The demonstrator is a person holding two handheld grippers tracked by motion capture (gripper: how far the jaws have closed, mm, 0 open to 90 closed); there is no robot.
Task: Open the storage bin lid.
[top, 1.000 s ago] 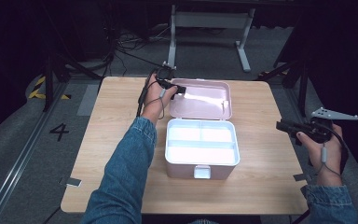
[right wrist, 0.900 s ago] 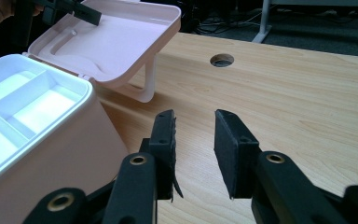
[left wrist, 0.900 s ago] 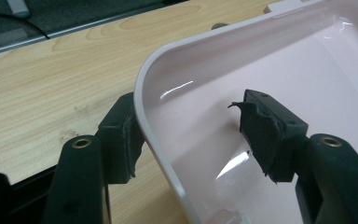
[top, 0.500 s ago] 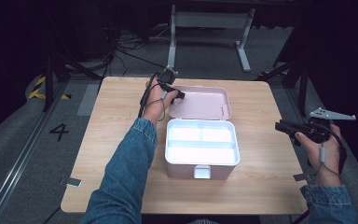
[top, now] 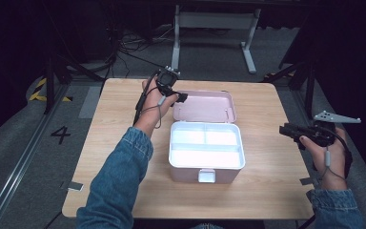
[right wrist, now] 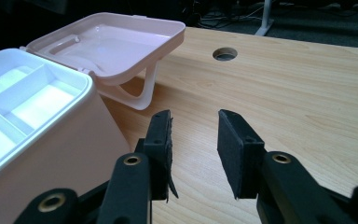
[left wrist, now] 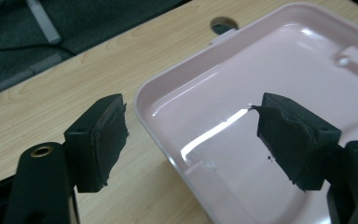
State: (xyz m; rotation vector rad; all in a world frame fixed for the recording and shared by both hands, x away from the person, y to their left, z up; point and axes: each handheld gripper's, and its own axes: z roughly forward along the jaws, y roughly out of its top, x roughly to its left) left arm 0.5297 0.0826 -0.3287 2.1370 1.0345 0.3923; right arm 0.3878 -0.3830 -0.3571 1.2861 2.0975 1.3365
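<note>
Near the middle of the high view, on the pale wooden worktop (top: 124, 143): a pink box (top: 205, 167) with its lid (top: 205, 106) thrown back flat behind it, a white divided tray (top: 206, 145) sitting in the open top.

Likely light, stiff moulded plastic, glossy and so probably slippery under rubber pads; thin enough at the lid to flex a little, not fragile. Best hold, as a judgement: the lid's raised rim at a corner or along the free far edge, pinched across the thin wall rather than on the broad glossy face. Also a curved handle (right wrist: 140, 95) under the lid, at the upper left of the right gripper view, as a second option.

Left claw (left wrist: 191, 140) at the lid's left near corner, spread wide: one pad over bare wood outside the rim at lower left of the left gripper view, the other over the lid's inner face at right, the rim running between them. Not yet closed on it.

Right claw (right wrist: 193, 149) at the right edge of the high view, well apart from the box, parted with nothing between the pads, pointing across the wood with the box wall at the left of the right gripper view.
</note>
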